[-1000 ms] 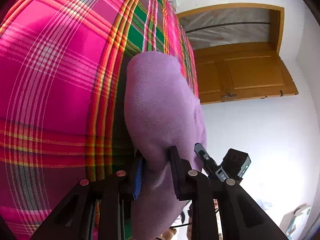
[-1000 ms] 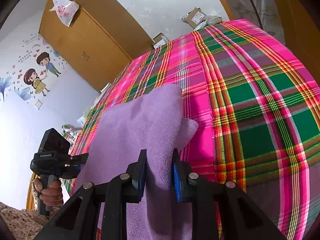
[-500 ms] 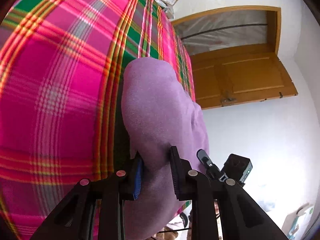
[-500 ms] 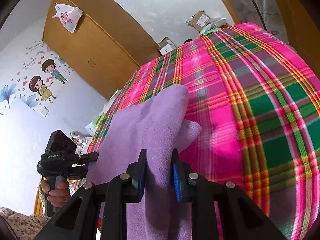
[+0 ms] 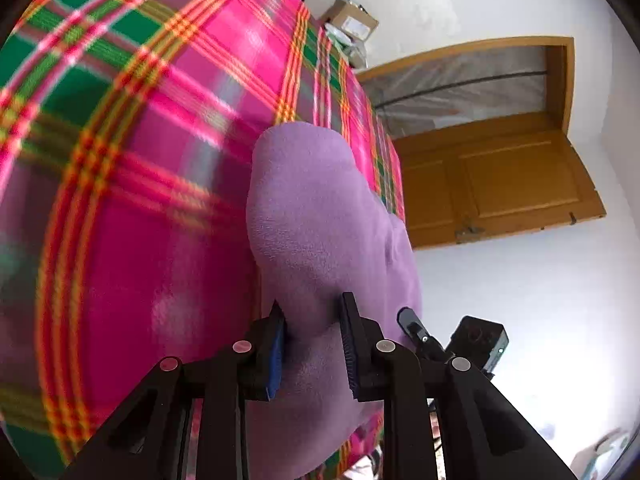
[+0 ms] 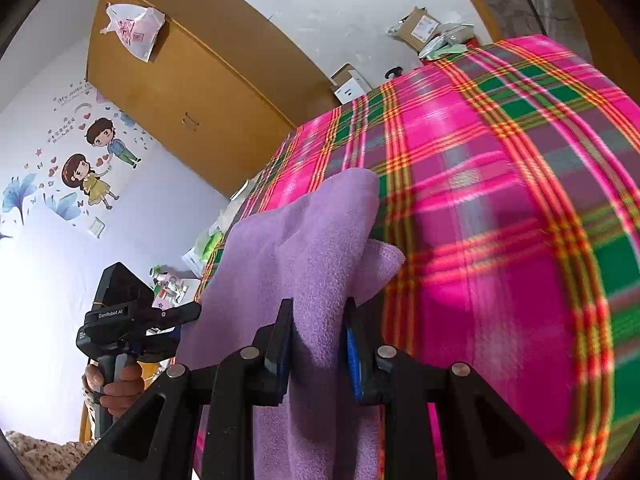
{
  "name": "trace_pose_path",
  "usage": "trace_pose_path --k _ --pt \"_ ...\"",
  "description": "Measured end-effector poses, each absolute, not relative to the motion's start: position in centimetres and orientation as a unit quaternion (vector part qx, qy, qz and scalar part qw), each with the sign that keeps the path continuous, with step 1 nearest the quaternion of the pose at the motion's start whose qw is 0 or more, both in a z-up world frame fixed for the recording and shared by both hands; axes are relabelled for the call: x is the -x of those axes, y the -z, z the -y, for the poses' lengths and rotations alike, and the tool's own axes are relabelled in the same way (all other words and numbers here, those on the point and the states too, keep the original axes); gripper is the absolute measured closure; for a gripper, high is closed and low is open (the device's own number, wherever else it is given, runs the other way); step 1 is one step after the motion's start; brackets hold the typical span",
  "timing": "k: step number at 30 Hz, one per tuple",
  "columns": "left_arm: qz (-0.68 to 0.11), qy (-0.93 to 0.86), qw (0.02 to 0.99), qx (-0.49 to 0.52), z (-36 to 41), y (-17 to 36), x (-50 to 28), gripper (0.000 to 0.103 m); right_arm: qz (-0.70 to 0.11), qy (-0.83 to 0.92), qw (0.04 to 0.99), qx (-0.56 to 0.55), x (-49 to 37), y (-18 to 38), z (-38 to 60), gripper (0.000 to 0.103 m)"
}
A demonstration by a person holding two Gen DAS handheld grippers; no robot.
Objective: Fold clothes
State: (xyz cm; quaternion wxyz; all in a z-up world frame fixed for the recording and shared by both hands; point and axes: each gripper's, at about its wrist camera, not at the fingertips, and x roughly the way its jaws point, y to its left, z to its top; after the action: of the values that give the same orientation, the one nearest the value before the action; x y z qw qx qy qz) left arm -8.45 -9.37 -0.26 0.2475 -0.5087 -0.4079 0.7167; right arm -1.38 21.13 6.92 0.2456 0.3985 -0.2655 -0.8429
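A lilac fleece garment [image 5: 320, 216] hangs stretched between both grippers above the pink and green plaid blanket [image 5: 132, 184]. My left gripper [image 5: 312, 320] is shut on one end of it, the cloth bunched between the blue-padded fingers. In the right wrist view the same lilac garment [image 6: 296, 248] runs from my right gripper [image 6: 318, 320], which is shut on its other end, toward the left gripper's black body [image 6: 120, 320], held by a hand [image 6: 116, 388]. A loose flap [image 6: 380, 264] of the garment sticks out to the right over the blanket.
The plaid blanket [image 6: 500, 208] covers a bed. A wooden door [image 5: 496, 184] stands at the right in the left wrist view. A wooden wardrobe [image 6: 200, 92] with a plastic bag [image 6: 134, 28] on it, cardboard boxes [image 6: 420, 26] and wall stickers [image 6: 88, 160] are beyond the bed.
Both grippers have lifted and pulled back with the garment; more of the blanket and far wall shows. Their grip on the lilac cloth is unchanged.
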Motion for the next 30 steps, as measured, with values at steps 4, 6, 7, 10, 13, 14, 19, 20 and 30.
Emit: trace_pose_path --k 4,6,7,10,13,14,19,20,30 --pt "0.405 -0.729 0.232 0.501 10.5 -0.1 10.0 0.079 0.265 0.840 0.254 -0.400 3.4 -7.0 -19.5 0.080" --pt "0.407 -0.733 0.225 0.496 11.3 -0.3 10.9 0.079 0.266 0.839 0.258 -0.398 4.4 -7.2 -18.6 0.080" --pt "0.408 -0.735 0.222 0.494 11.7 -0.4 11.4 0.079 0.266 0.839 0.259 -0.397 4.8 -7.3 -18.3 0.080" --pt "0.409 -0.742 0.210 0.488 12.2 -0.6 12.4 0.079 0.265 0.840 0.263 -0.394 6.0 -7.4 -17.0 0.080" --pt "0.407 -0.749 0.198 0.484 13.1 -0.6 13.2 0.079 0.265 0.839 0.267 -0.394 7.2 -7.4 -15.8 0.080" --pt "0.407 -0.750 0.196 0.483 13.5 -0.6 13.8 0.079 0.266 0.839 0.267 -0.394 7.7 -7.4 -15.4 0.080" --pt "0.406 -0.758 0.182 0.477 15.4 -0.4 15.7 0.079 0.273 0.835 0.272 -0.393 9.7 -7.0 -13.8 0.080" --pt "0.407 -0.759 0.180 0.476 15.7 -0.3 16.2 0.079 0.273 0.835 0.272 -0.393 10.0 -6.9 -13.5 0.080" --pt "0.407 -0.764 0.157 0.475 18.7 1.3 19.2 0.079 0.266 0.830 0.262 -0.413 13.0 -4.9 -11.3 0.080"
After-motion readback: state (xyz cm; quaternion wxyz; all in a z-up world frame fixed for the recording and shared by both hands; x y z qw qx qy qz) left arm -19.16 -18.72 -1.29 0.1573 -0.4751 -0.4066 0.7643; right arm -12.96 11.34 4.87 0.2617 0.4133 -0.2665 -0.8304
